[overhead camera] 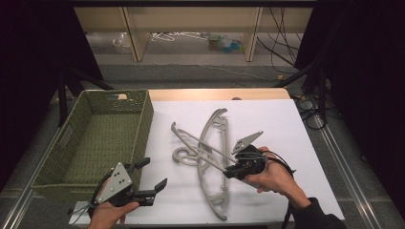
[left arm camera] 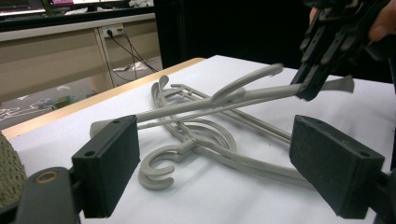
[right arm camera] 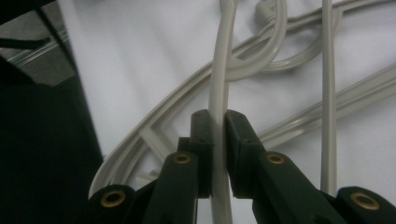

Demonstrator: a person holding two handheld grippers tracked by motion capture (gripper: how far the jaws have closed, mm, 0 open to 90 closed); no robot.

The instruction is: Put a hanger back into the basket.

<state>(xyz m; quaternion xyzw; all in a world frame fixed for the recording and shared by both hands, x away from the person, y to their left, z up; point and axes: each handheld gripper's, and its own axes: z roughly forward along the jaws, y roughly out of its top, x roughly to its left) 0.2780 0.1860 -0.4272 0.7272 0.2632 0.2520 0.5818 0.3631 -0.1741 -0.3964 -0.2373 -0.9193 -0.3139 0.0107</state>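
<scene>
While we look for brands, labels or print, we find no writing that we can read on the hangers, the basket or either claw. We note one container: a green woven basket [overhead camera: 102, 138] at the left of the white-covered table [overhead camera: 286, 124], with a cut-out handle in its far wall; we see nothing lying in the part of its bottom that shows. We record two grey plastic hangers crossed over each other near the middle of the table, just right of the basket. We see the lower hanger [overhead camera: 212, 162] lying flat on the cover, its arc running from the far side towards the near edge. We see the upper hanger [overhead camera: 191, 143] lying across it, and one arm of it is taken up off the cover at the right end. The right claw [overhead camera: 228, 171] is clamped on that arm: in the right gripper view [right arm camera: 218, 154] both pads press flat on the pale bar, which runs up between them. From the left gripper view the same claw [left arm camera: 306, 88] grips the bar above the table surface, and the hook [left arm camera: 161, 165] of a hanger rests on the cover. The left claw [overhead camera: 154, 175] hovers near the front edge, just beside the basket's near corner, its jaws wide apart with nothing between the pads [left arm camera: 109, 168].
</scene>
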